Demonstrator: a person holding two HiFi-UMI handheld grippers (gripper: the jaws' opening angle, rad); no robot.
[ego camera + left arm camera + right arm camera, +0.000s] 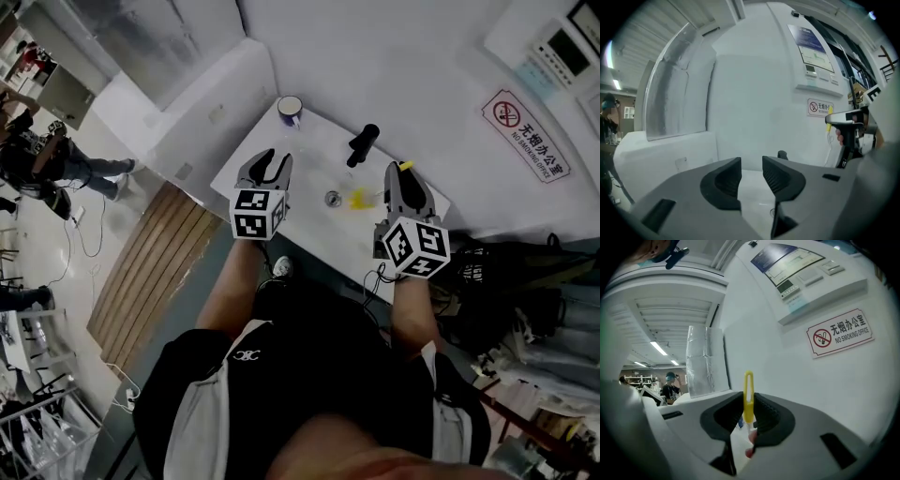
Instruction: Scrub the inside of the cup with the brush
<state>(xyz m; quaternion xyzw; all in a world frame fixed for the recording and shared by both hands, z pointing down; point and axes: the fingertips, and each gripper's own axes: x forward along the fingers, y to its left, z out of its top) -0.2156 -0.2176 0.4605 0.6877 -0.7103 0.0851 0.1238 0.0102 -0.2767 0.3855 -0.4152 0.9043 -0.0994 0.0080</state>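
Yellow brush clamped in right tongs, left tongs wide and empty. Scrubbing not started imo; next, left should go steady the cup on the bench.

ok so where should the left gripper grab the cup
Probably its side wall, coming from the near side with the open left gripper. The cup stands upright at the table's far corner, mouth up, so a side grip leaves the opening free for the brush held in the right gripper.
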